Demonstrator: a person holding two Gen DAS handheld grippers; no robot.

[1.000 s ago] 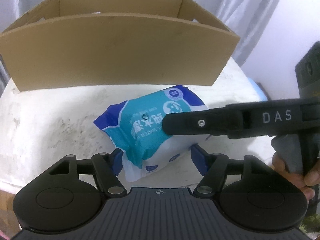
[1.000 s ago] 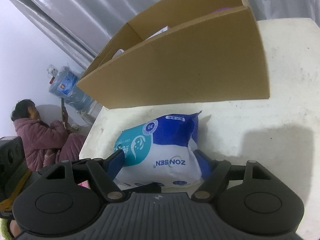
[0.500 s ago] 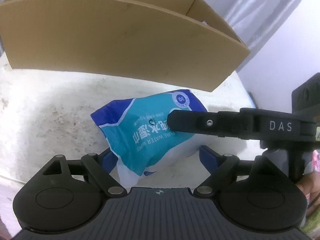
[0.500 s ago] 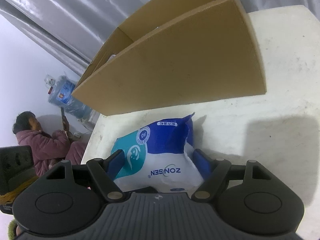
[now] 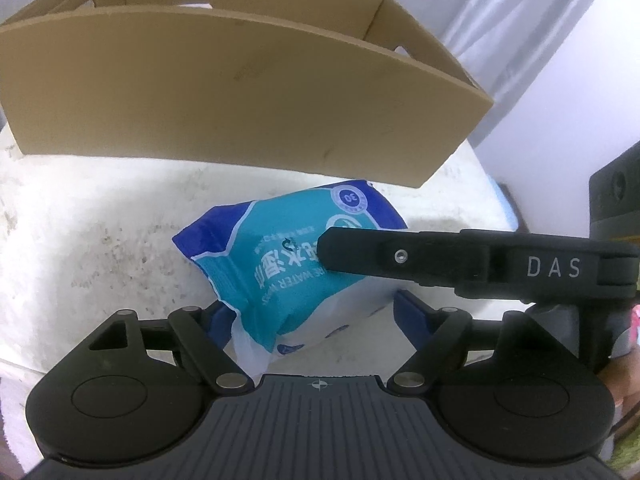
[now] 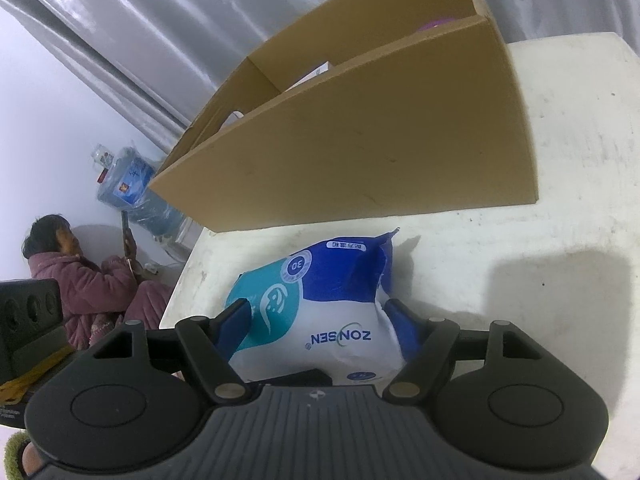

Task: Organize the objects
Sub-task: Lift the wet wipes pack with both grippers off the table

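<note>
Although both claws crowd the pack of wipes (image 5: pixel 288 264), plenty stays out of sight: the pack's near end drops behind the left claw's (image 5: pixel 316 314) black housing, and its far half is crossed by the dark bar of the right claw (image 6: pixel 318 322) reaching in from the side. Contents of the cardboard box (image 5: pixel 240 92) just beyond the claws are nearly all hidden behind its tall front wall; from the right claw's view only a sliver of something purple and a white edge peek over the rim, too little to name.

That pack is soft, crinkled plastic, teal and blue with a white underside, puffed like a small pillow, lying on the table (image 5: pixel 80 240) between the fingers of each claw. Left claw's jaws are closing around it; one blue pad (image 5: pixel 218 316) looks close against the wrapper while the other stands clear, so no grip there. Right claw's jaws are also narrowing, its blue pads (image 6: pixel 236 320) pressed against both sides of the pack and holding it.

Rough and white, the tabletop is speckled with grime. Plain brown board makes up the box, smooth and open-topped. Off to the left beyond the right claw, a person in a pink padded coat (image 6: pixel 80 284) sits low, partly cut off by the housing.
</note>
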